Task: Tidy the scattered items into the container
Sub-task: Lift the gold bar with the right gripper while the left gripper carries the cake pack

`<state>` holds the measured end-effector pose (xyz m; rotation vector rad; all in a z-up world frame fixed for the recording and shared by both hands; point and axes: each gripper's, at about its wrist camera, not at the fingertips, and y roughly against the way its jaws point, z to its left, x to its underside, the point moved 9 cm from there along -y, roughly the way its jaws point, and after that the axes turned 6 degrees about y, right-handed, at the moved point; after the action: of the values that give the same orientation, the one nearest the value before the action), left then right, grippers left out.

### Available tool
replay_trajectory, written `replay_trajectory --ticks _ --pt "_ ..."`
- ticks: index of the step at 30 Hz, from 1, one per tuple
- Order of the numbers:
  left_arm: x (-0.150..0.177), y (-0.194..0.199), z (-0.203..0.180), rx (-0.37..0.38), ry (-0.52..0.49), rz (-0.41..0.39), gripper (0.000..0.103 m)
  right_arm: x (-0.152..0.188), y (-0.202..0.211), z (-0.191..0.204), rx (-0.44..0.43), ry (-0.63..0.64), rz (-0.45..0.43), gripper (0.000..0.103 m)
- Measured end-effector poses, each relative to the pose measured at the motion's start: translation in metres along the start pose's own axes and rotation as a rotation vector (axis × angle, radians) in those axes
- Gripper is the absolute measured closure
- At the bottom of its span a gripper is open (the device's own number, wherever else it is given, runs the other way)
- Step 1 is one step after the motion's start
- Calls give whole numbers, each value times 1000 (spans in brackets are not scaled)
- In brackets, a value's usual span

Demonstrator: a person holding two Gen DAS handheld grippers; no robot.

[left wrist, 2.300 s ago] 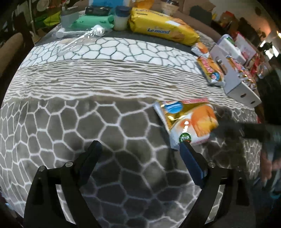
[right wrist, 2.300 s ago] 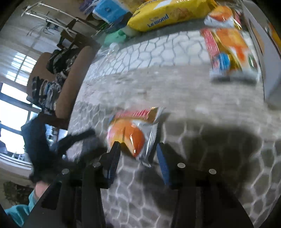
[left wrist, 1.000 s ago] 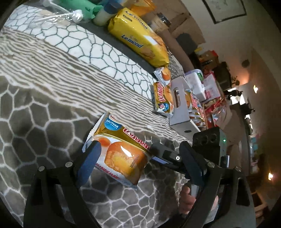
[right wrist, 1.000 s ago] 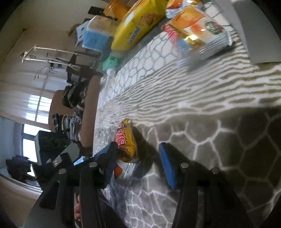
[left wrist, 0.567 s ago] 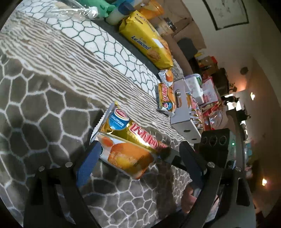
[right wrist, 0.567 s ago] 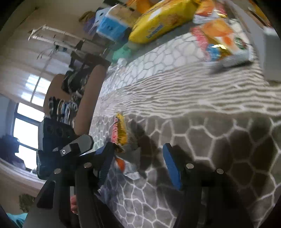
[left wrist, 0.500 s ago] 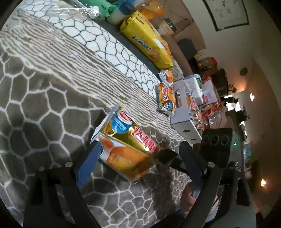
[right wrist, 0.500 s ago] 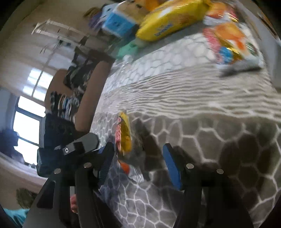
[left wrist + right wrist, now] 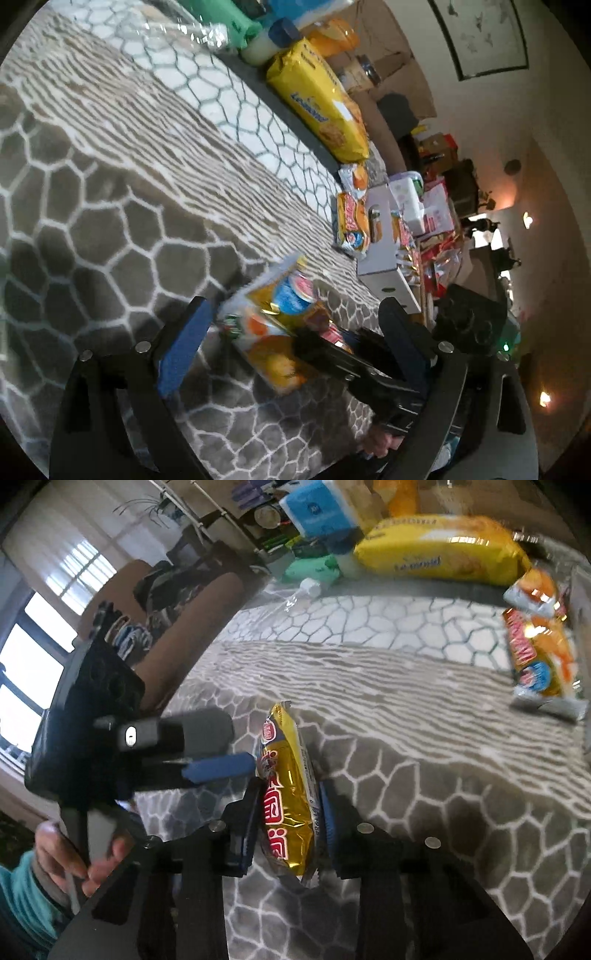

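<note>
now right gripper [image 9: 288,812] jaws closing, pinching snack packet [image 9: 286,790] edge-on; left gripper [image 9: 295,332] wide, empty.

Light, right wrist view: bright daylight from the windows [image 9: 44,653], blown out white.
Light, left wrist view: dim, warm, with small lamps [image 9: 527,220] glowing.
Glare: sheen on the yellow snack packet [image 9: 288,794].
Shadows: soft and dark on the tabletop [image 9: 424,775].
Blur: smeared near packet in the left view.
Edges: strong fisheye bending, black corners.
</note>
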<state>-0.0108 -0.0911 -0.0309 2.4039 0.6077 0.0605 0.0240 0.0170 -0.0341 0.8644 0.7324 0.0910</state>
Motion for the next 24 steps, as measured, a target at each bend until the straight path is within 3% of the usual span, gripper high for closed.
replay_trajectory --ticks 8,12,17,22,24 --pt "14 -8 -10 -77 -74 31 12 15 28 -6 142 52 -47 73" --pt "25 -19 -21 -91 -103 62 12 24 24 -7 157 54 -24 71" --pt "29 -28 -32 -108 -128 73 11 35 20 -10 163 35 -8 56" --pt "37 -33 -33 -121 -139 92 11 39 20 -11 175 39 -13 55" --pt "40 -36 -34 -123 -145 102 11 39 21 -10 173 48 -21 62"
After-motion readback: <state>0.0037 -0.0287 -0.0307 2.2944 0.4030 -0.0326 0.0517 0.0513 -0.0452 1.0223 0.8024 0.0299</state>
